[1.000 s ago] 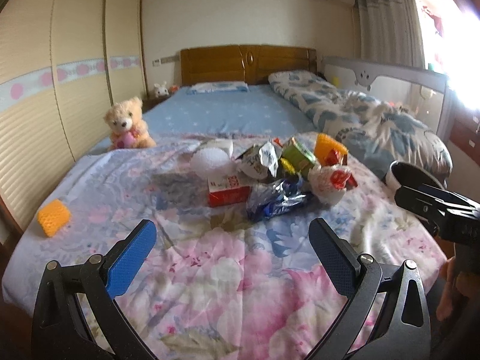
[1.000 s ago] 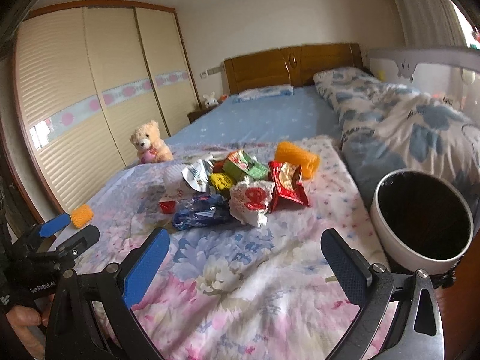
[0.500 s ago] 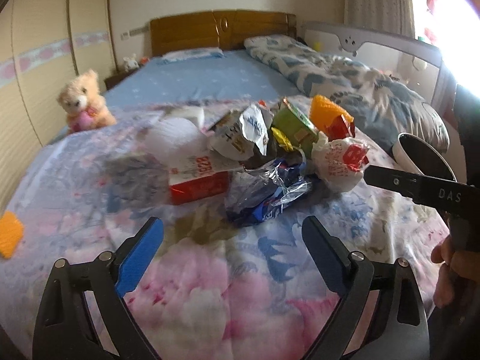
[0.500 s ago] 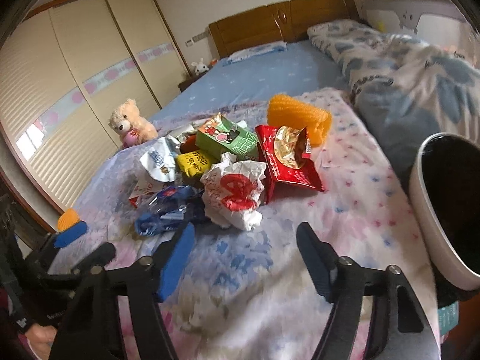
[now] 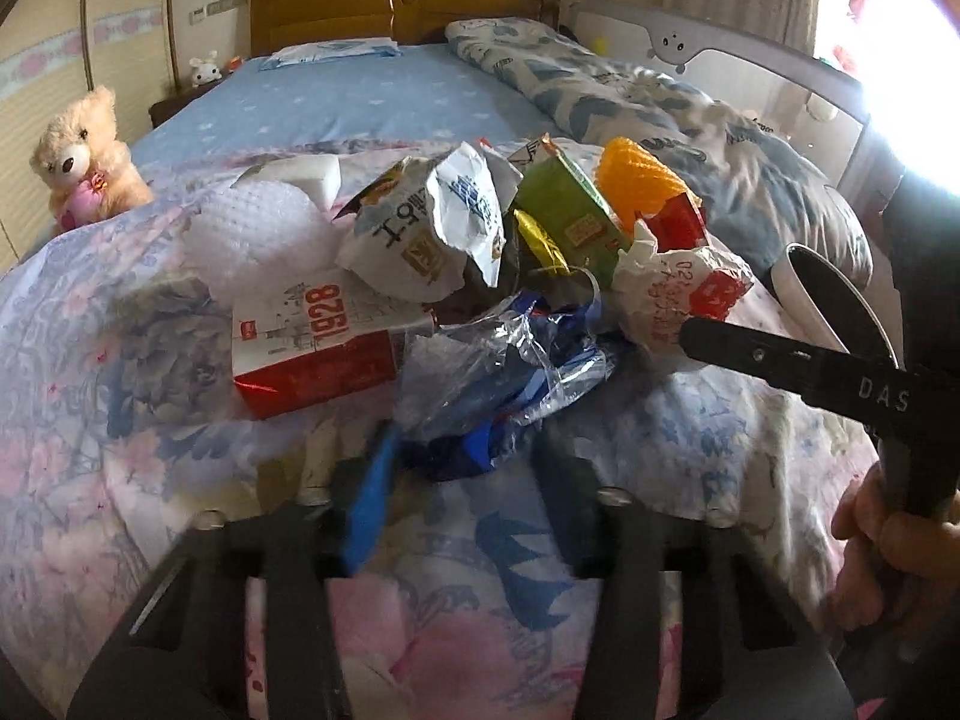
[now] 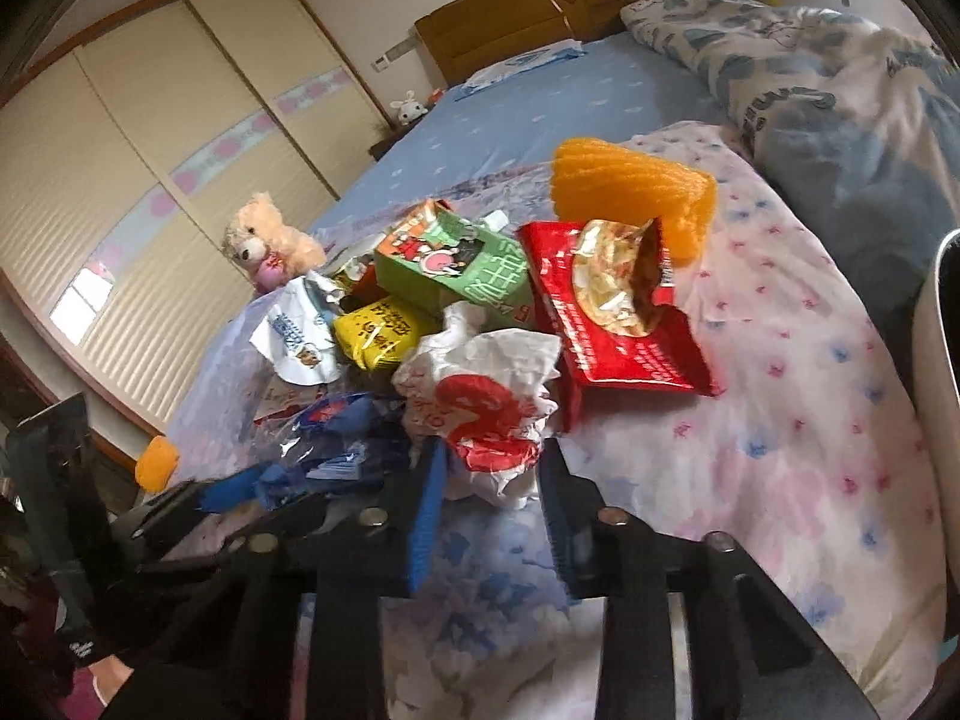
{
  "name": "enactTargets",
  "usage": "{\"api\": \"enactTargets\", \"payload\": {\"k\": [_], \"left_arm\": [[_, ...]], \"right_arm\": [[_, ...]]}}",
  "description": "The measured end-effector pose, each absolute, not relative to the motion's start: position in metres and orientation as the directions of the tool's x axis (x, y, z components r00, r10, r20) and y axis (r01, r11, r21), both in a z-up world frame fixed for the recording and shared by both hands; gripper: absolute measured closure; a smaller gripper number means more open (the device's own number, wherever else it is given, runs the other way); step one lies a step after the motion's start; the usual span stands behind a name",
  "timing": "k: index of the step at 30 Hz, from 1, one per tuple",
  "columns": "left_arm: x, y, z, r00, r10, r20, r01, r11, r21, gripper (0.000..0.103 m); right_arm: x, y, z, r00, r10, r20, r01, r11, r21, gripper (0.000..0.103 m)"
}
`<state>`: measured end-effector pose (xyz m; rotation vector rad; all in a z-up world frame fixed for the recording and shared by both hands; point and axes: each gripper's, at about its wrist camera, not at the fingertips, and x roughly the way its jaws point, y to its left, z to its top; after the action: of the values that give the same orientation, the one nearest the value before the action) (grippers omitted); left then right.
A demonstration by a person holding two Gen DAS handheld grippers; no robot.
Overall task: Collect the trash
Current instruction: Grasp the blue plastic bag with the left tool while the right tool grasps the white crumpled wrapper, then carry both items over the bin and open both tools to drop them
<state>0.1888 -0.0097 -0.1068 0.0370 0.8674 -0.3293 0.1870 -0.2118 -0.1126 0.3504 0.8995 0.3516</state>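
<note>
A pile of trash lies on the flowered bedspread (image 5: pixel 180 480). My left gripper (image 5: pixel 465 450) points down at the pile's near edge. Its jaws are closing, and the pads touch both sides of the tail of a crumpled blue-and-clear plastic wrapper (image 5: pixel 510 372). My right gripper (image 6: pixel 492 468) is closing too, with the lower part of a crumpled white-and-red paper wad (image 6: pixel 480 396) filling the gap between its pads. The same paper wad (image 5: pixel 672 288) shows in the left wrist view, with the right gripper's black finger reaching it. The blue wrapper (image 6: pixel 336 438) lies left of the wad.
Behind them lie a red-and-white box (image 5: pixel 312 342), a torn white-and-blue bag (image 5: pixel 432 228), a green carton (image 6: pixel 456 264), a yellow packet (image 6: pixel 378 330), a red snack bag (image 6: pixel 612 324) and orange foam (image 6: pixel 630 180). A white bin (image 5: pixel 804 300) stands right. A teddy bear (image 5: pixel 78 156) sits left.
Both grippers have moved forward and down to the trash pile. Their jaws have gone from wide open to narrow, the left around the blue wrapper, the right around the paper wad.
</note>
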Motion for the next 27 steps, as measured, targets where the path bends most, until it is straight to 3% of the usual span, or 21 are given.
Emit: {"api": "enactTargets", "payload": {"k": [1, 2, 5, 18, 27], "left_arm": [[0.188, -0.010, -0.107, 0.600, -0.272, -0.752, 0.305, 0.947, -0.098, 0.078], [0.185, -0.011, -0.106, 0.608, -0.269, -0.747, 0.309, 0.947, -0.089, 0.086], [0.176, -0.012, -0.102, 0.619, -0.271, -0.738, 0.325, 0.943, -0.074, 0.089], [0.123, -0.020, -0.086, 0.635, -0.317, -0.705, 0.314, 0.939, -0.141, 0.092], [0.113, -0.061, -0.074, 0.626, -0.367, -0.688, 0.389, 0.912, -0.132, 0.092]], "right_arm": [[0.186, -0.210, -0.111, 0.576, 0.434, -0.693, -0.153, 0.890, 0.429, 0.077], [0.185, -0.209, -0.110, 0.576, 0.438, -0.690, -0.159, 0.888, 0.431, 0.079], [0.179, -0.210, -0.107, 0.577, 0.444, -0.686, -0.162, 0.885, 0.437, 0.081], [0.124, -0.249, -0.095, 0.596, 0.464, -0.655, -0.141, 0.864, 0.484, 0.081], [0.091, -0.290, -0.086, 0.650, 0.393, -0.650, -0.072, 0.884, 0.462, 0.081]]}}
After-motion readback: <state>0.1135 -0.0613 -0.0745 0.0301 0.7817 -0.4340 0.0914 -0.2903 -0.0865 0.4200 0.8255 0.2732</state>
